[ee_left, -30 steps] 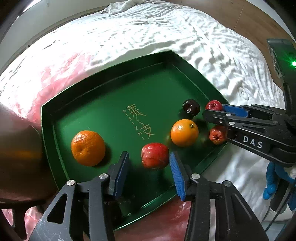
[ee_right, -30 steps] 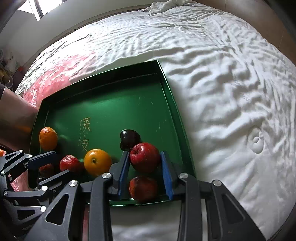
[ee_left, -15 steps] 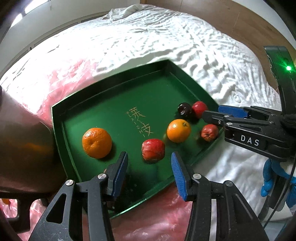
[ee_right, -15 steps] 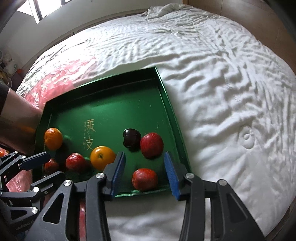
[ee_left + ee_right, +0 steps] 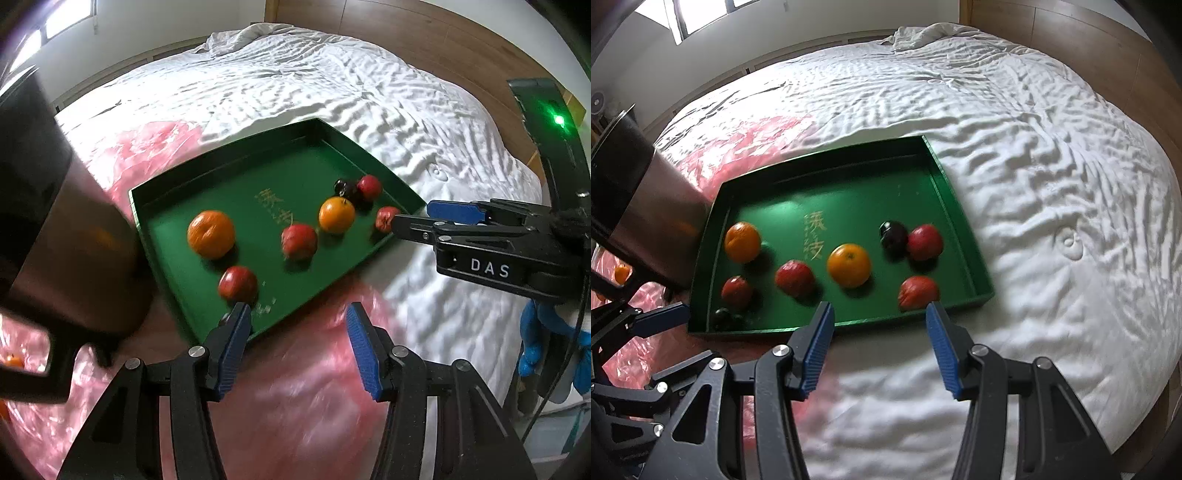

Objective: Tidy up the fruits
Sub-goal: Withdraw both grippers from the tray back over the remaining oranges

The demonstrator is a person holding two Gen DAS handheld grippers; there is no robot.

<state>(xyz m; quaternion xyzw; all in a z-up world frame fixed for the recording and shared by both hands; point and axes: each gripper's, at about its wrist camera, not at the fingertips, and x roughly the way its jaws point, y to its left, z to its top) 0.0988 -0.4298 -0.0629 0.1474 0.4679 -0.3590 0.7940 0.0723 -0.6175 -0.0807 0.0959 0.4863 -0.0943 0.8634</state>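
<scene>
A green tray [image 5: 236, 192] lies on the bed and holds two oranges [image 5: 210, 233] [image 5: 336, 215], several red fruits such as one [image 5: 299, 242] mid-tray, and a dark plum [image 5: 345, 187]. My left gripper [image 5: 299, 336] hangs over the tray's near edge, its jaws opening with nothing between them. In the right wrist view the tray [image 5: 849, 199] shows the same fruit, with a red one [image 5: 918, 291] nearest the right gripper [image 5: 879, 339]. That gripper's jaws are opening wide and are empty. It also shows at the tray's right corner [image 5: 436, 218].
A metal pot [image 5: 74, 240] [image 5: 646, 199] stands against the tray's left side. Pink plastic sheet [image 5: 295, 387] covers the near left of the bed, and a small orange [image 5: 621, 274] lies beside the pot. Rumpled white bedding [image 5: 1052, 166] lies beyond and to the right, with wooden panelling behind.
Both grippers have pulled back and risen from the tray. The right jaws spread and left a red fruit on the tray. The red fruit between the left jaws now lies clear of them.
</scene>
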